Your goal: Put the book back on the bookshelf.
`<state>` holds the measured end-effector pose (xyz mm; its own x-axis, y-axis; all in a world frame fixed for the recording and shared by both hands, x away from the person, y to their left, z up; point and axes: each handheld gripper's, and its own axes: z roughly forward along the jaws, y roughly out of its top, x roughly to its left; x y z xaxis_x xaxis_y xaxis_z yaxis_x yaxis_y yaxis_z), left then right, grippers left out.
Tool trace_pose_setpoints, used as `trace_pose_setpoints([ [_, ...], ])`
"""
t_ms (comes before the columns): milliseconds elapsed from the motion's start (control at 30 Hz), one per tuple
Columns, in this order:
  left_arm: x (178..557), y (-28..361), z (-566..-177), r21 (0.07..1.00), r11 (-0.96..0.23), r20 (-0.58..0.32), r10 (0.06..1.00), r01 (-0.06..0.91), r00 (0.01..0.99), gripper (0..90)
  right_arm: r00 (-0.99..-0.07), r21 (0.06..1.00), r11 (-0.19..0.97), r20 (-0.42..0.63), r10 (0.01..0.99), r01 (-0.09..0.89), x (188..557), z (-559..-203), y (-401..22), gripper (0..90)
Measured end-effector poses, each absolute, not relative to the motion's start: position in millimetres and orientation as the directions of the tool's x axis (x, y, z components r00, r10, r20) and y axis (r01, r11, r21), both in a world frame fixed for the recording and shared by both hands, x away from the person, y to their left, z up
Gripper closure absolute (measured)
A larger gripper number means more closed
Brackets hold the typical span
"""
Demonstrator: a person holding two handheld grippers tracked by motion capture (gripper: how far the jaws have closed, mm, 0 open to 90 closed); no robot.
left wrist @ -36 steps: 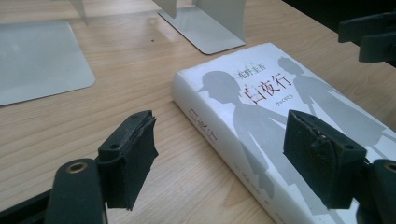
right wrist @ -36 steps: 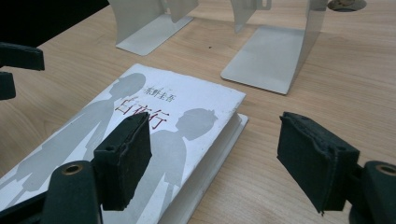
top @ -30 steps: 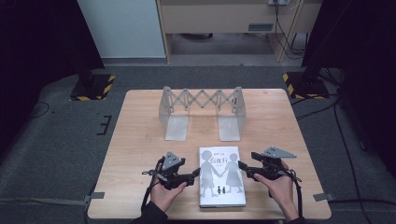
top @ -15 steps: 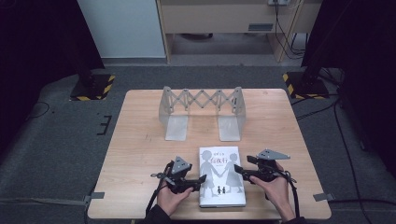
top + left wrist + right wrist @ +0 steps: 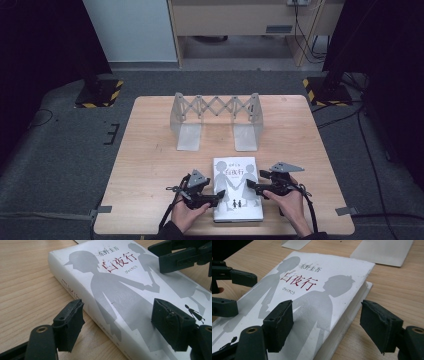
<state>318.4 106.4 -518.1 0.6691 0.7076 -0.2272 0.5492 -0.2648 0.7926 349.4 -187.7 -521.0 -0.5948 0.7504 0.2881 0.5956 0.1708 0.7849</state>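
Lying flat near the worktop's [image 5: 150, 165] front edge, the white hardcover book [image 5: 237, 187] runs its long axis away from the person, toward the metal accordion bookend rack [image 5: 216, 119]. The left gripper [image 5: 212, 198] straddles the spine edge, the right gripper [image 5: 252, 188] the page edge, at about the same nearness. Both sets of jaws stand released, one jaw over the cover [image 5: 120, 290] and one over the bare wood, clamping nothing.
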Motion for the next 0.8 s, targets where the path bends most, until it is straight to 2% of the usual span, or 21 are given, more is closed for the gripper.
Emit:
trace_pose_setpoints([
  [433,319,107,-519,0.796,-0.260,-0.231,0.705,0.547,0.671,24.2,-0.597,0.777,0.134,0.348,0.723,0.615,352,-527,-179,25.6],
  [800,319,109,-518,0.802,-0.256,-0.230,0.701,0.539,0.675,23.3,-0.596,0.803,0.102,0.344,0.726,0.588,350,-517,-179,26.8],
])
